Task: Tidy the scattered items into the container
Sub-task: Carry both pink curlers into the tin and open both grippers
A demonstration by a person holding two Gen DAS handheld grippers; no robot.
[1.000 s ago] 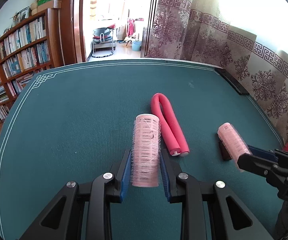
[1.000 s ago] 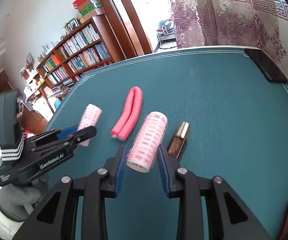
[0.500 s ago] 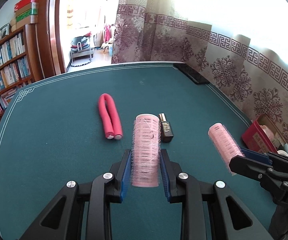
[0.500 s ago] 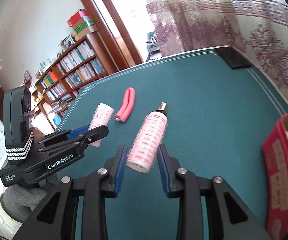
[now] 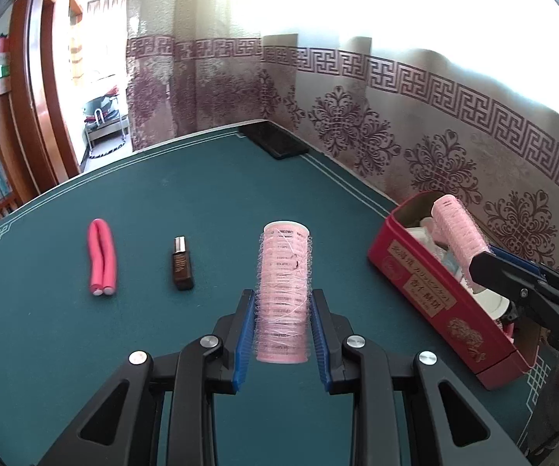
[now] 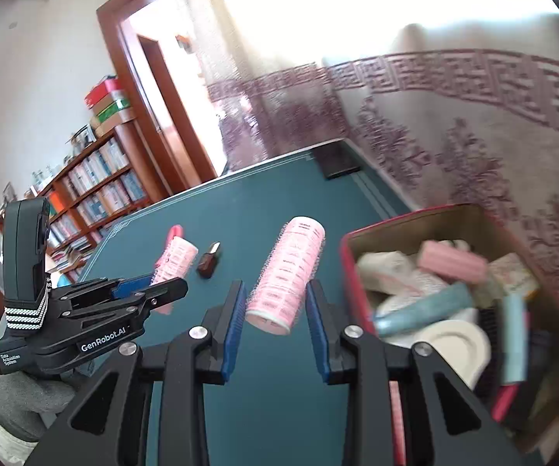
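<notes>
A pink hair roller (image 5: 282, 291) sits pinched between the blue pads of the left gripper (image 5: 283, 334), held lengthwise above the green table (image 5: 162, 202). A second pink roller (image 6: 287, 272) is clamped the same way in the right gripper (image 6: 275, 326), which is tilted so the roller points up and forward beside the open red tin (image 6: 351, 272). From the left wrist, that second roller hangs over the tin's open top. The tin stands near the table's right edge and holds a pink ribbed block (image 6: 452, 264), a teal tube (image 6: 423, 306), a cream round piece (image 6: 454, 343) and other blurred bits. On the cloth lie a folded pink foam rod (image 5: 101, 258) and, just beside it, a small brown bottle (image 5: 182, 264).
</notes>
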